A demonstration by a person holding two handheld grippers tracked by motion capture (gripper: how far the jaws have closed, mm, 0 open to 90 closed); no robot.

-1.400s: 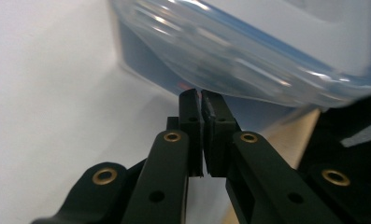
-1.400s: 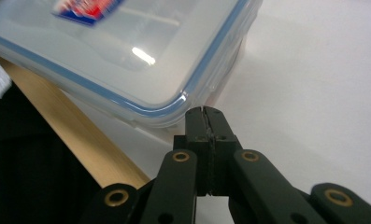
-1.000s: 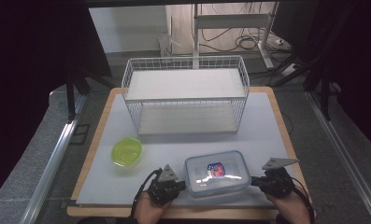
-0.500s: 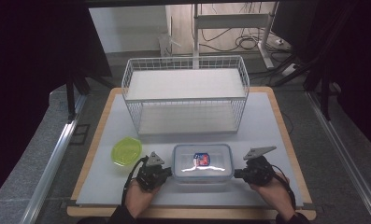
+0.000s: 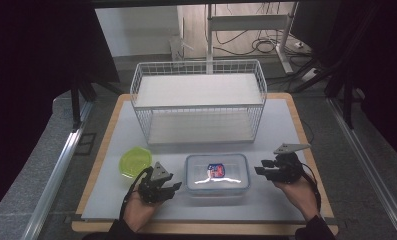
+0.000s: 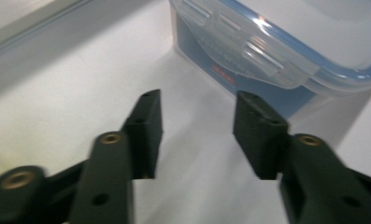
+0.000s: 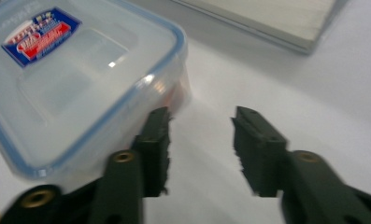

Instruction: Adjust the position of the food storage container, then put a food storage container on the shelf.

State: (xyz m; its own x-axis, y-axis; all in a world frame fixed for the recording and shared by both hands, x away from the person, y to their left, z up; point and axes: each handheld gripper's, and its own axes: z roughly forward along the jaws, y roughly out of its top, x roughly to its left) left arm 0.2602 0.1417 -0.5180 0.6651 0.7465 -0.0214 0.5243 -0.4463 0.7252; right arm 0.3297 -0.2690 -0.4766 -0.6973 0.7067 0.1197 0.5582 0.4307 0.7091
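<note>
Lidded plastic container [image 5: 217,173] is flanked on the counter [image 5: 286,130] by the left tool [image 5: 173,186] and right tool [image 5: 260,169], both held agape and empty.

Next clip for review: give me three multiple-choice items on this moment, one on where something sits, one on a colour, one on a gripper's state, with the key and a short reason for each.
1. Where does the green bowl sit relative to the lidded plastic container?
A. To its left on the table
B. Inside the wire basket
C. On top of its lid

2. What colour is the seal along the container's lid rim?
A. Red
B. Blue
C. Yellow

3. How do the jaws of the left gripper stand?
A. Shut on the container's latch
B. Shut on nothing
C. Open, short of the container

Key: 1 A, the high view shows the bowl on the mat left of the container, in front of the wire basket. 2 B, a blue line runs along the lid edge in both gripper views. 3 C, the left gripper view shows a clear gap between the jaws, with bare table between them and the container.
</note>
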